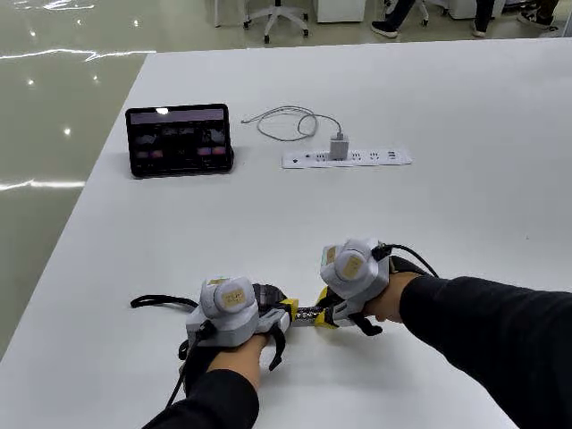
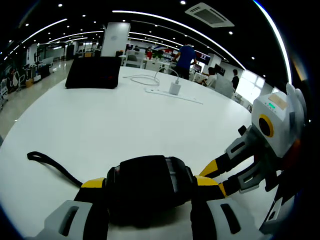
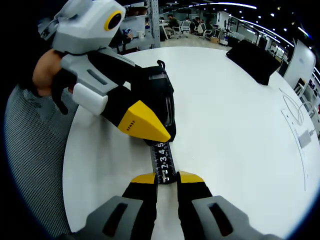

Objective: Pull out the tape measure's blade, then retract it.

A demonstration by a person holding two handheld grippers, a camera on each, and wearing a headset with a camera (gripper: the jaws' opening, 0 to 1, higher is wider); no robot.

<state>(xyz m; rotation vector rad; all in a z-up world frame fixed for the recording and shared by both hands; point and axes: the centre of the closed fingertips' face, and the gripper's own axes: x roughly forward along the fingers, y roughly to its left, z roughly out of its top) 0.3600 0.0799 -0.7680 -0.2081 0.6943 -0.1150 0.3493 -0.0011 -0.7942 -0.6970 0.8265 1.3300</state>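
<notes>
Tape measure near the front edge of a white table, its black case clamped between the yellow-tipped jaws of the left gripper, which close against its two sides. Just beside it, the right gripper has its jaws narrowed onto the end of the blade. A short stretch of blade lies flat on the table between case and fingertips, with numerals up to about five readable in the right gripper view. With the grippers this close together, almost all of the blade sits inside the case. Either the pull is barely begun or the retraction is nearly complete, and the pictures cannot settle which. If the former, most of the draw and all of the return remain. A black wrist strap trails from the case across the tabletop. Well apart, toward the far side, stand a dark tablet and a white power strip with a charger and looped cable.
</notes>
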